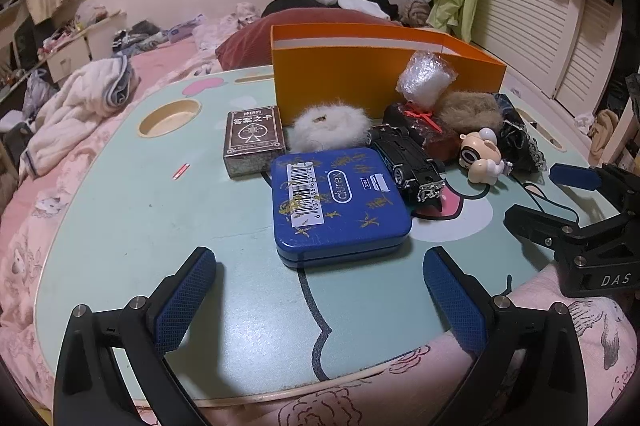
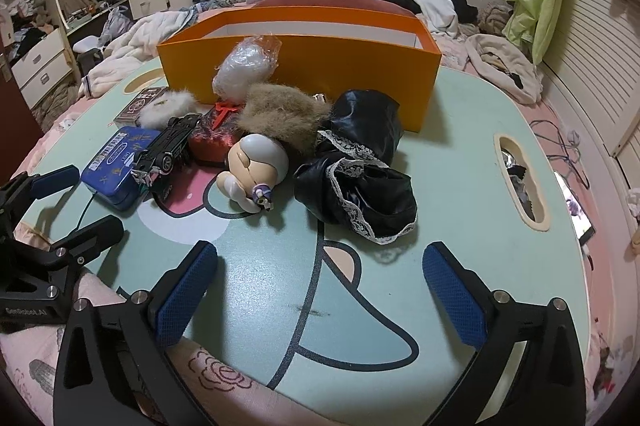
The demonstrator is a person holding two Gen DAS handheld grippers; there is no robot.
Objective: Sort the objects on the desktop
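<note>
On a pale green lap table [image 1: 120,226] lies a pile of objects before an orange box [image 1: 344,82], which also shows in the right wrist view [image 2: 320,66]. Nearest my open, empty left gripper [image 1: 320,290] is a blue tin [image 1: 340,202]. Behind it are a card deck [image 1: 254,142], a white fur puff [image 1: 328,128], a black toy car [image 1: 412,162], a small figurine [image 1: 482,156], a brown fur puff [image 1: 468,110] and a bubble-wrap bundle [image 1: 424,78]. My right gripper [image 2: 320,286] is open and empty, short of the figurine [image 2: 254,166] and black lace cloth [image 2: 360,178].
The table sits on a bed with pink bedding [image 1: 24,234]. A round cup recess [image 1: 168,116] is at the table's back left, a handle slot [image 2: 520,182] at its right. Clothes and a red pillow [image 1: 256,38] lie behind the box. A phone [image 2: 578,212] lies right of the table.
</note>
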